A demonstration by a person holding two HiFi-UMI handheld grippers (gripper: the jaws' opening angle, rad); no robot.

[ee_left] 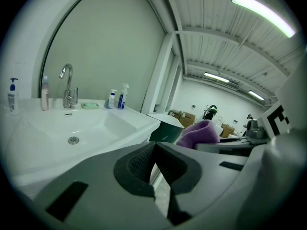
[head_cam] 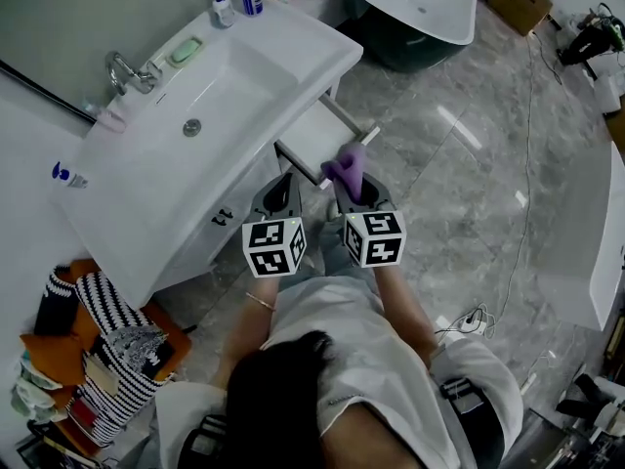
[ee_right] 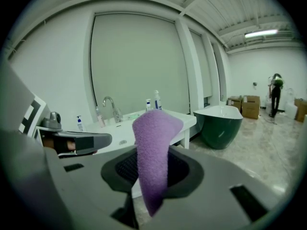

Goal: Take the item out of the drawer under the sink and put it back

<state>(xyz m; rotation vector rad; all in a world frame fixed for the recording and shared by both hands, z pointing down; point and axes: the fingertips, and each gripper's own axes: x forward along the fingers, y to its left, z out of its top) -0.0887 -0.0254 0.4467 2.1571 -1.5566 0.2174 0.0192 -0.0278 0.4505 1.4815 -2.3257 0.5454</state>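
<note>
Grey marble floor (head_cam: 469, 164) surrounds a white sink counter (head_cam: 283, 47) whose drawer (head_cam: 317, 133) stands pulled out beneath its front edge. At the drawer's front edge, the right tongs (ee_right: 151, 169) grip a purple cloth (ee_right: 152, 143). Alongside, the left tongs (ee_left: 153, 163) are closed on nothing.

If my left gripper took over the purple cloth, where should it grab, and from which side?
Probably the rounded fold of the purple cloth standing free above the right gripper, which pinches its middle. Come in from the left, where the left gripper sits, opening its shut jaws first.
</note>
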